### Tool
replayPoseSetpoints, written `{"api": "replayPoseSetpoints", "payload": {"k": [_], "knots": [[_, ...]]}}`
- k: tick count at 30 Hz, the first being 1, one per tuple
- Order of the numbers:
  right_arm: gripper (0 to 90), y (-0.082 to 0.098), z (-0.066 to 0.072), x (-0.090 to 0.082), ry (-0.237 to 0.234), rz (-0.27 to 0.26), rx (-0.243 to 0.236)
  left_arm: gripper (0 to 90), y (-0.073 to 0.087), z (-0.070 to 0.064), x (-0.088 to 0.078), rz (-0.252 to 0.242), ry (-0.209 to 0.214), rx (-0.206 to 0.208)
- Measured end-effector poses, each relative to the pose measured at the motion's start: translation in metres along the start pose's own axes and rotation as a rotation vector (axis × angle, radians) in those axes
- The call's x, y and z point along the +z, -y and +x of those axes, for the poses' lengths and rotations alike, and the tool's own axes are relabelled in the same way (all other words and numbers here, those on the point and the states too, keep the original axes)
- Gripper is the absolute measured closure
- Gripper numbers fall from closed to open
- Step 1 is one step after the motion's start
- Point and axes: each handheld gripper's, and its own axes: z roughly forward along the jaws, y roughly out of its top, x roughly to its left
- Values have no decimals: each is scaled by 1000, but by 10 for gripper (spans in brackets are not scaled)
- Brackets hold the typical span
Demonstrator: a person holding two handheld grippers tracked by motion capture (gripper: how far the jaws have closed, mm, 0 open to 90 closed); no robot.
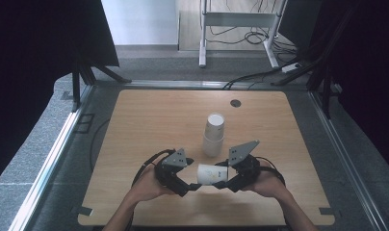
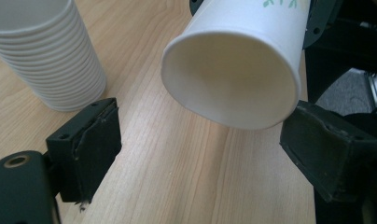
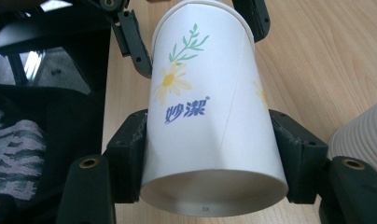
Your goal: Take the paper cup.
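Observation:
A white paper cup [image 1: 212, 174] printed with a daisy and blue characters lies sideways above the table's front edge. My right gripper [image 1: 225, 182] is shut on the cup [image 3: 205, 116] near its base, one jaw on each side [image 3: 210, 158]. The cup's open mouth [image 2: 233, 79] faces my left gripper [image 1: 192, 186], whose jaws stand wide apart on either side of the rim [image 2: 203, 135]; the right-hand one is close to the rim, and I cannot tell if it touches. A tall stack of nested white cups [image 1: 214, 134] stands upside down at mid-table.
The wooden table [image 1: 149, 120] has a round cable hole [image 1: 235, 103] at the back. The cup stack [image 2: 42, 51] stands close behind both grippers [image 3: 364, 135]. A white desk frame [image 1: 240, 19] with cables stands on the floor beyond the table. Dark curtains flank both sides.

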Motion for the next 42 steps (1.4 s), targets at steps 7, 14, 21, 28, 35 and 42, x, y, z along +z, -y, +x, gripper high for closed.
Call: {"api": "replayPoseSetpoints", "payload": {"k": [7,14,21,28,35,42], "knots": [[365,9,0,-3,-10,-72,9,127,7,-1,3,-69,43,-15],[364,20,0,0,-36,-136,4,136,13,-1,9,-136,93,-28],[365,28,0,3,-49,-178,-2,146,17,0,14,-177,139,-34],[365,33,-1,7,-62,-199,-9,175,20,1,17,-211,176,-38],[365,35,-1,9,-71,-203,-14,224,20,2,19,-221,193,-35],[366,34,-1,9,-76,-198,-22,270,19,2,19,-221,191,-28]]}}
